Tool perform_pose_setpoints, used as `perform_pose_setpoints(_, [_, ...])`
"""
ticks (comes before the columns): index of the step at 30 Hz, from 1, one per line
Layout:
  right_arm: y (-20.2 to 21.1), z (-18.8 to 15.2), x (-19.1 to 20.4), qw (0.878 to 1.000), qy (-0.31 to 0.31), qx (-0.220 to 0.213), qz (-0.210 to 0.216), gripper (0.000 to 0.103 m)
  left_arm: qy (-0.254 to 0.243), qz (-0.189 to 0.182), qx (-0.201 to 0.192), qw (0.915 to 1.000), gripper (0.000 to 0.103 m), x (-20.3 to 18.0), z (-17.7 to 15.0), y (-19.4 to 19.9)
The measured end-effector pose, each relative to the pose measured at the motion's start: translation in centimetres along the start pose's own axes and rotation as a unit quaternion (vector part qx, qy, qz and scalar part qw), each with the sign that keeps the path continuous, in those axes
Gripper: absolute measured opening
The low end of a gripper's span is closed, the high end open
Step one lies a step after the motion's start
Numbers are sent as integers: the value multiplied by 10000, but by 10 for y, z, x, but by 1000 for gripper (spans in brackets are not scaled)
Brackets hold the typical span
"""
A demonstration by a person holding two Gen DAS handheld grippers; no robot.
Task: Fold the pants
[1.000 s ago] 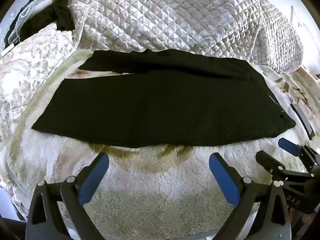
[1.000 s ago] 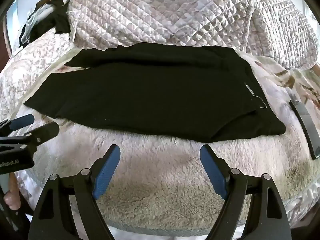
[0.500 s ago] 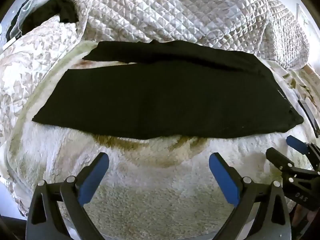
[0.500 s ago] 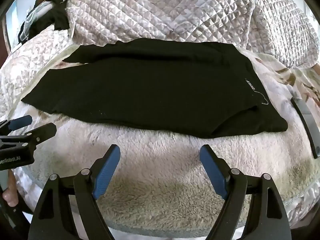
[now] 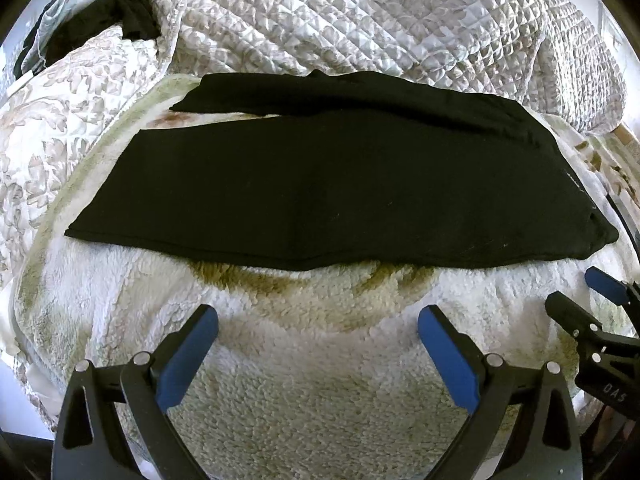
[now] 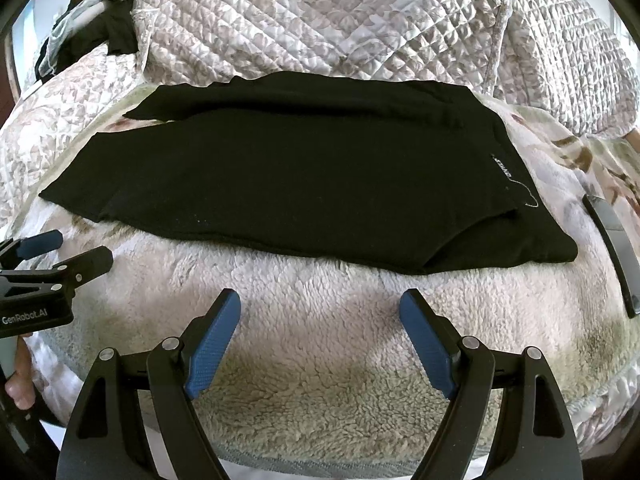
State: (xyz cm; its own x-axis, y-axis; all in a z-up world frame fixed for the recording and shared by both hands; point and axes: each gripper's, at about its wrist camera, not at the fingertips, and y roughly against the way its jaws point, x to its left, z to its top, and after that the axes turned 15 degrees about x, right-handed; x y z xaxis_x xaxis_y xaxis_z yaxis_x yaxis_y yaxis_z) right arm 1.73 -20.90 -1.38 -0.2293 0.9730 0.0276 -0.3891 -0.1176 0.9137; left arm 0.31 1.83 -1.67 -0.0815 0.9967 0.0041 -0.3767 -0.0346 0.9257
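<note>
While both grippers hang over the fleece blanket, none of them touches the cloth. At the far left, beyond the jaws, a dark garment lies bunched on the quilted bedspread. The left gripper has its jaws wide apart and holds nothing; only bare fleece shows between its blue pads. In the right wrist view this same gripper is seen from the side at the left edge, and a part of a hand shows under it. The black pants lie flat across the blanket, ahead of both pairs of jaws, folded lengthwise with one leg over the other; the leg ends are toward the left and the waist toward the right. The far leg sticks out a little behind the near one. A small label with a loose white thread is at the waist end. The right gripper also has its jaws wide apart and empty, near the front edge of the pants. To the right of them a dark flat object lies on the bed, apart from the pants.
</note>
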Motion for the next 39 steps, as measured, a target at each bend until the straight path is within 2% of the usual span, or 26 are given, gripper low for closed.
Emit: perform_pose_setpoints(39, [-3,-1,1,10000,25,-7,-28,82,9,16,11,10000,102,-2,-1,-3])
